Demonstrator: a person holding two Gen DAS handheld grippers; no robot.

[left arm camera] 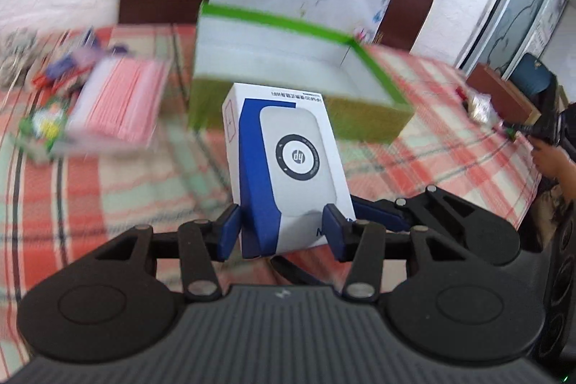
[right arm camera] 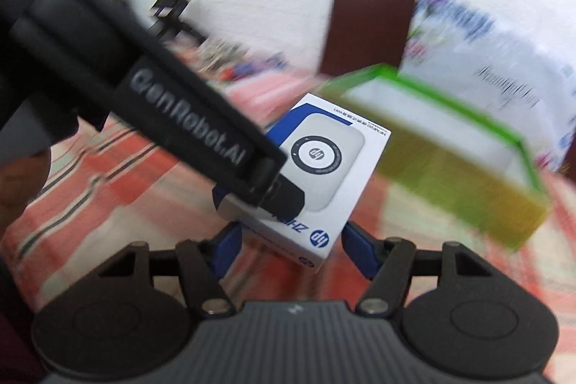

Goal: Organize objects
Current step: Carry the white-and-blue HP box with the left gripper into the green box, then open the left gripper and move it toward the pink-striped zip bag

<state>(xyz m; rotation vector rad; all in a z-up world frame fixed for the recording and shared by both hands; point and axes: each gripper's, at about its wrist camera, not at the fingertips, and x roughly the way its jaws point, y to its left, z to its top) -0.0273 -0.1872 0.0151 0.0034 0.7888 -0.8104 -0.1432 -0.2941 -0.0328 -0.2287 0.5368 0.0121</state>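
My left tool [left arm camera: 284, 233] grips the white and blue box [left arm camera: 288, 164] above the checked desk [left arm camera: 108, 189], in front of the green tray [left arm camera: 378, 74]. My right tool [right arm camera: 291, 249] also closes on this box.

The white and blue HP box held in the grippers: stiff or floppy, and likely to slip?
The HP box looks like rigid cardboard with crisp, undented edges, so probably stiff. Its faces look smooth and printed, so it might slide between the left gripper pads. Held by one end, it may tilt.
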